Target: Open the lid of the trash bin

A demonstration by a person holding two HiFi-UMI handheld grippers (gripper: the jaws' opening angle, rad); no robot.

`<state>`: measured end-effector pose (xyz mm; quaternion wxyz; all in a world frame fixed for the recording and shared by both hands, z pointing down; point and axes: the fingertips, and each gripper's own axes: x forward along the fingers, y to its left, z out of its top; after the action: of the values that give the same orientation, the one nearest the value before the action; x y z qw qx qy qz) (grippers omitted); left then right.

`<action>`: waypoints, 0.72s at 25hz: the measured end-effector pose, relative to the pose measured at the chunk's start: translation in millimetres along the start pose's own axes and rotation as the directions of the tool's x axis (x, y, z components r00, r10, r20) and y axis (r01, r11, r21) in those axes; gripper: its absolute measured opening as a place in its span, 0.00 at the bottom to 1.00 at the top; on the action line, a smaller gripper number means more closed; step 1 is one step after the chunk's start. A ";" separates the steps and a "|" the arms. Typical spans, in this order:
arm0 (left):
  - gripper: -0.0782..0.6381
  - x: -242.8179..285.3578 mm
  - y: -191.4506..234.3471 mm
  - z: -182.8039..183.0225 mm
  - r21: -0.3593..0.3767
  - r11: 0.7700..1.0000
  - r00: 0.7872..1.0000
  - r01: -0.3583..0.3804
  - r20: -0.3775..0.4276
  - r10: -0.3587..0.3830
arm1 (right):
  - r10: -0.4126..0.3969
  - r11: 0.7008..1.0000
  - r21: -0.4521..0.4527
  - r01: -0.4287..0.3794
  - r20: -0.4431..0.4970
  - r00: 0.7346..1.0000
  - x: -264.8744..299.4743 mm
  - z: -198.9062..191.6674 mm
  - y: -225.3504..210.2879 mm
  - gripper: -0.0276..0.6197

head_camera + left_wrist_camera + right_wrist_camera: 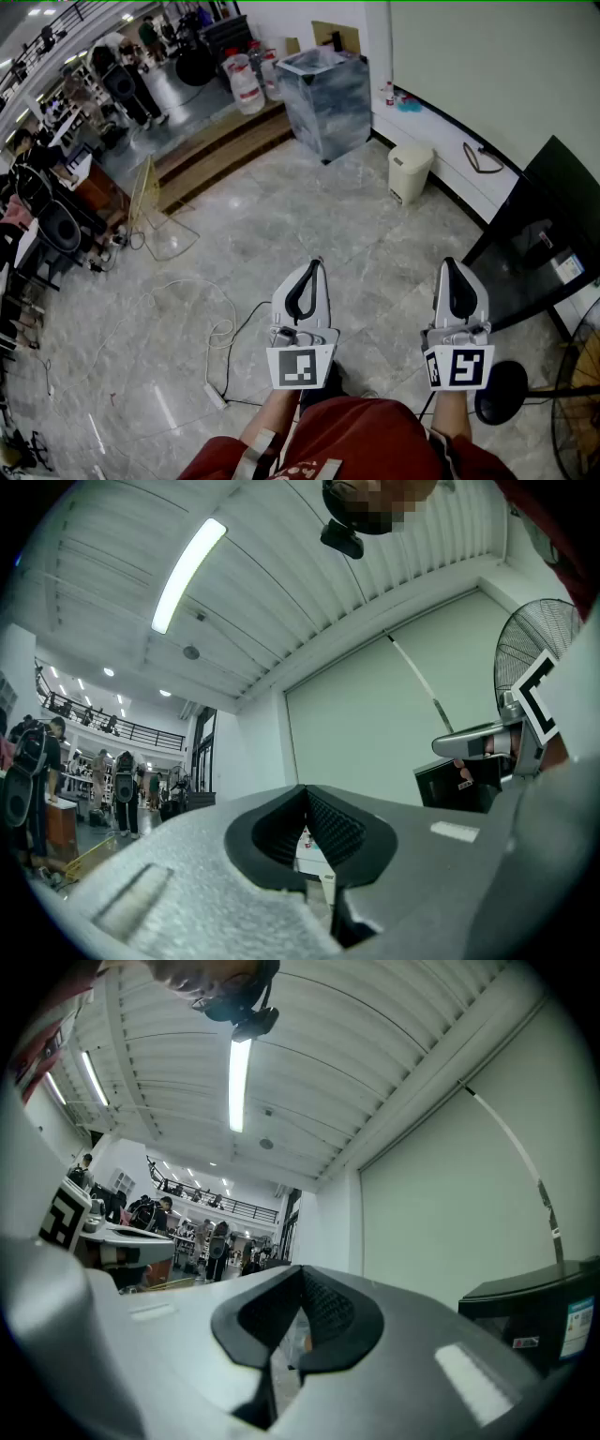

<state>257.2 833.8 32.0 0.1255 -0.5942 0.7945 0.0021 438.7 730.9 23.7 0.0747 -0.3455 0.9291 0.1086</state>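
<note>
**Nothing started: bin far off, lid down, both claws empty**

I am standing on the grey marble floor (pixel 281 234) with both claws held out in front of me, side by side and well apart from each other. My left claw (pixel 317 265) has its jaws brought together at the tips, and nothing sits between them. My right claw (pixel 449 264) is the same: jaws closed tip to tip, holding nothing. Each claw's own view shows only the black pads meeting, with the room and ceiling beyond.

The trash bin (pixel 410 172) is a small, pale, upright one on the floor at the far right, just beside the low white counter (pixel 459 155) that runs along the wall. Its lid (pixel 412 155) lies flat on top, shut. The bin is well apart from both claws, with bare floor between us, and sits a little nearer my right claw's line than my left's.

By my reckoning the task has not begun. Nothing has touched the bin. All of it is left to do: close the gap to the bin, bring one claw to the lid's edge, and lift or tip it up. From here I cannot tell how the lid is hinged.
</note>
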 end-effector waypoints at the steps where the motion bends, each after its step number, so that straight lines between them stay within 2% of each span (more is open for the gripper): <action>1: 0.12 1.1 0.9 1.2 0.002 1.000 1.000 0.003 0.002 -0.003 | -0.001 1.000 -0.001 0.001 -0.001 1.000 0.8 0.6 0.7 0.04; 10: 0.12 7.3 11.5 -6.6 -0.025 1.000 1.000 0.012 -0.014 -0.013 | 0.000 1.000 0.002 0.000 -0.014 1.000 13.0 -5.2 10.2 0.04; 14: 0.12 16.8 23.7 -8.3 -0.024 1.000 1.000 0.011 -0.011 -0.012 | -0.010 0.999 0.048 0.011 -0.018 1.000 29.3 -6.2 11.8 0.04; 18: 0.12 26.6 43.1 -13.1 -0.033 0.999 1.000 0.003 -0.022 -0.003 | 0.007 0.998 0.056 -0.005 -0.028 1.000 50.3 -8.6 22.9 0.04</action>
<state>206.9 819.4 33.0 0.1069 -0.5974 0.7947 0.0086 385.4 714.2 24.6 0.0711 -0.3420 0.9338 0.0779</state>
